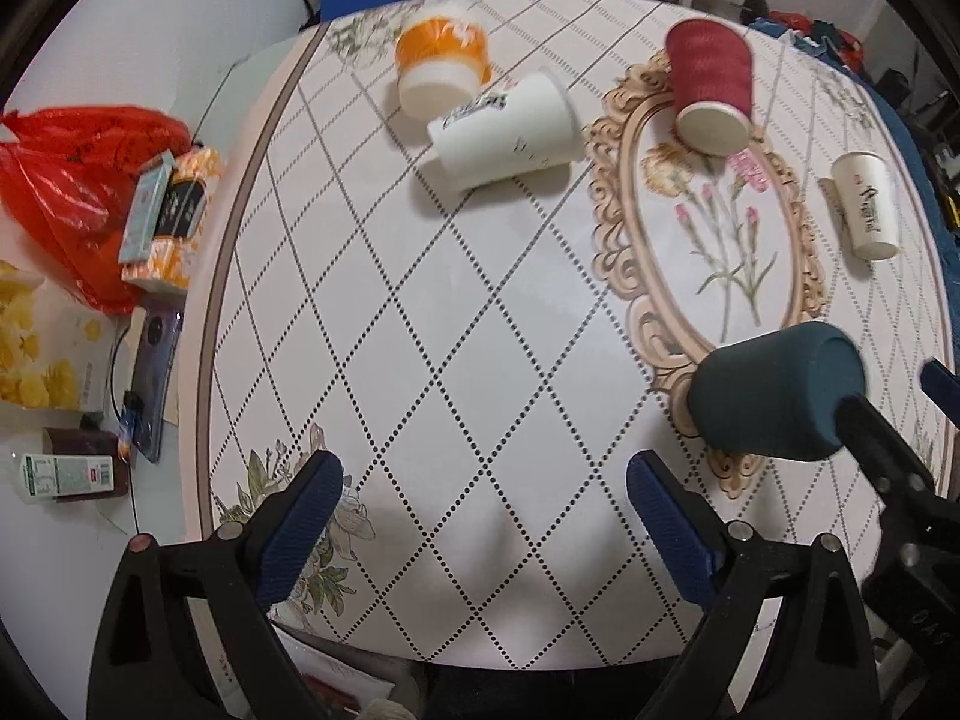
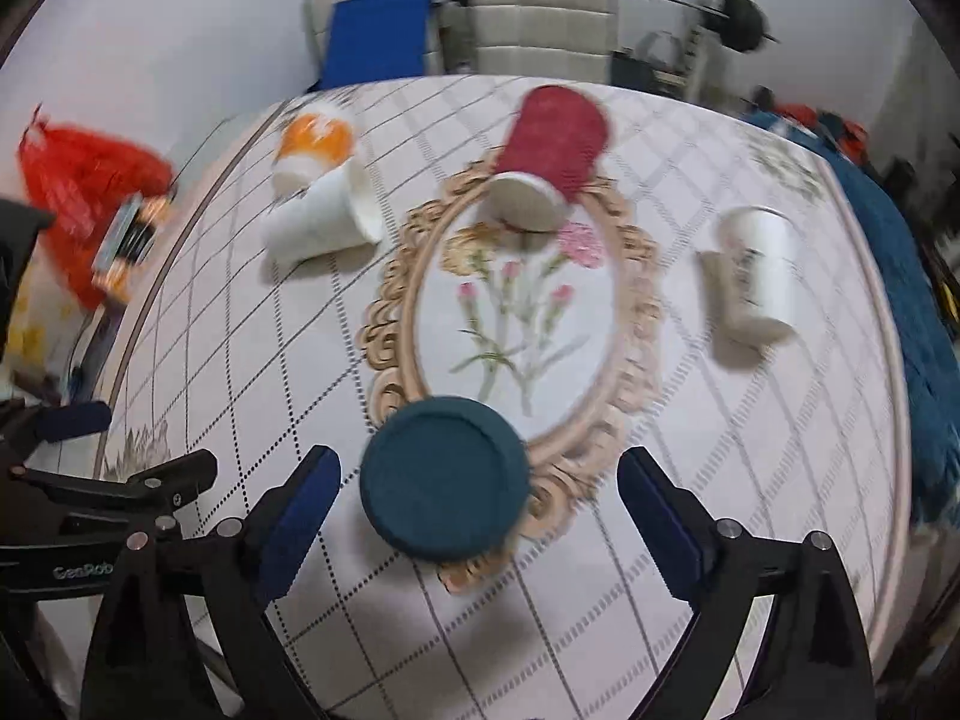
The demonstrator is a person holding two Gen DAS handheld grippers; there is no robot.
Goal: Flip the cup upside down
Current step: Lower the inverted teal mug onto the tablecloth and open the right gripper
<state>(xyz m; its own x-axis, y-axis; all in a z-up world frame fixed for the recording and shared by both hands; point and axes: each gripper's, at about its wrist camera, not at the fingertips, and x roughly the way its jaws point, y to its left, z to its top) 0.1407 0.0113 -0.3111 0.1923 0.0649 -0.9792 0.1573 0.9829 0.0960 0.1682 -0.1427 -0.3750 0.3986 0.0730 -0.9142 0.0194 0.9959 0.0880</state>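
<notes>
**Teal cup sitting between the right tool's fingers, nothing gripped**

Dark teal round cup (image 2: pixel 445 479) is on the bench (image 1: pixel 480 420), flat base up, at the near end of the oval flower-frame print, w/ the right tool (image 2: pixel 479 501) spread wide around it, fingers not touching the sides afaict. Left tool (image 1: pixel 485 507) is also spread wide, holding nothing, over bare diamond-pattern cloth, teal cup off to its right.

Further back: dark red ribbed paper cup (image 2: pixel 555 150) tipped over, white paper cup (image 1: pixel 507 132) on its side touching an orange-and-white tub (image 1: pixel 441 63), another white printed paper cup (image 2: pixel 756 270) on the right. Red plastic bag (image 1: pixel 78 180) off the bench's left edge.
</notes>
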